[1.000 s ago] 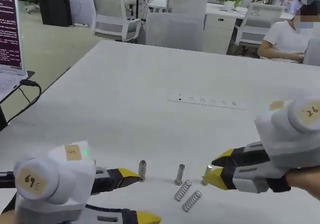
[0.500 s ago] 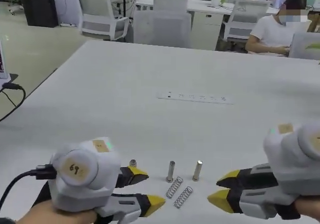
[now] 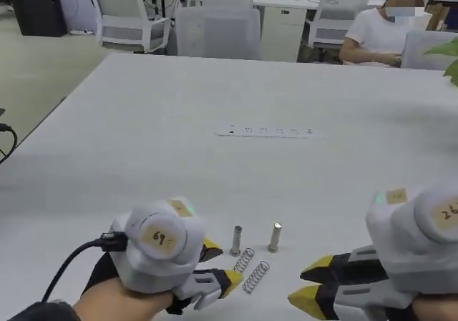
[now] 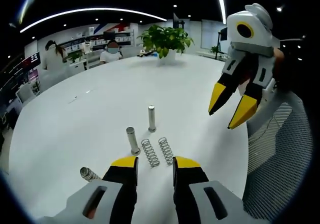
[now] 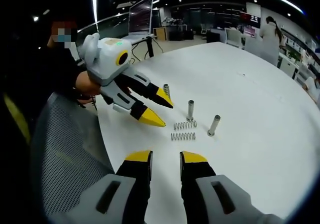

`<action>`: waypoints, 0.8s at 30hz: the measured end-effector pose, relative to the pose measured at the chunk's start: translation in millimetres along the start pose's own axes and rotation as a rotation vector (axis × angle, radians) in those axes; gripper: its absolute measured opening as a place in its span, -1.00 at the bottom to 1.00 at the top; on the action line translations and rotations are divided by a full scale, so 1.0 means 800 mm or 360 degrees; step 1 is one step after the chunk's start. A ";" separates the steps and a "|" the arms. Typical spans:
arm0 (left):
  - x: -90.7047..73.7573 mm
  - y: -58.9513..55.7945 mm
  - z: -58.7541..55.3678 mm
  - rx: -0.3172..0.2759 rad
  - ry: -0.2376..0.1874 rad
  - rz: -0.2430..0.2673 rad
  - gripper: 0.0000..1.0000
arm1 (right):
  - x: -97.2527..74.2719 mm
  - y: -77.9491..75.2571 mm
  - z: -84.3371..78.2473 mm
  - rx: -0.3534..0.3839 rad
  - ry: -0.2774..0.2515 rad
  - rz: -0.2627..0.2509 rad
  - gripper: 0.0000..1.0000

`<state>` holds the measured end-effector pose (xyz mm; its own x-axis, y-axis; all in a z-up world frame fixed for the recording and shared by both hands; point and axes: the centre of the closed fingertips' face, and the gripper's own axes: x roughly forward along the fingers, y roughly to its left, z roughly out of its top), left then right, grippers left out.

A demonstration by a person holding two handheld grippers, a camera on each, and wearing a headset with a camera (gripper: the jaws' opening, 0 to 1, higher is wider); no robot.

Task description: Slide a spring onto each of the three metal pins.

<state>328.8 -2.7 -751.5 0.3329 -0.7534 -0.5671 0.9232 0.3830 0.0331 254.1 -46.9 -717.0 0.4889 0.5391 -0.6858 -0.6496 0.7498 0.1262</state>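
Head view: left gripper (image 3: 225, 263), fingers spread empty, hides third pin (image 4: 88, 174); right gripper (image 3: 300, 284) fingers spread empty too.

Bright, even overhead light covers the white bench (image 3: 179, 121), leaving mild glare and only faint shadows beside the springs (image 3: 255, 277). The head view is slightly soft, its far background blurred. Both gripper views bow strongly toward their edges, stretching ceiling light strips (image 4: 95, 9) into arcs.

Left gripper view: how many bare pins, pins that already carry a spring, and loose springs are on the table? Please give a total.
Bare pins: 2
Pin with a spring on it: 1
Loose springs: 2
Total: 5
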 end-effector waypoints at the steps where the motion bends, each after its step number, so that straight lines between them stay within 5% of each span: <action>1: 0.004 -0.001 -0.002 0.0005 0.0013 -0.0004 -0.60 | 0.000 0.000 -0.001 0.0005 -0.0003 0.0000 -0.60; 12: 0.030 0.008 -0.013 -0.0022 0.0091 0.0077 -0.72 | 0.000 -0.002 -0.009 0.0028 -0.0006 0.0006 -0.61; 24: 0.041 0.008 -0.026 0.0003 0.0151 0.0078 -0.75 | 0.002 -0.005 -0.011 0.0036 -0.0007 0.0013 -0.61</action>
<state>341.5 -13.9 -786.6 0.3578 -0.6798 -0.6402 0.9067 0.4169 0.0640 252.4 -52.3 -724.7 0.4864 0.5470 -0.6813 -0.6403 0.7537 0.1479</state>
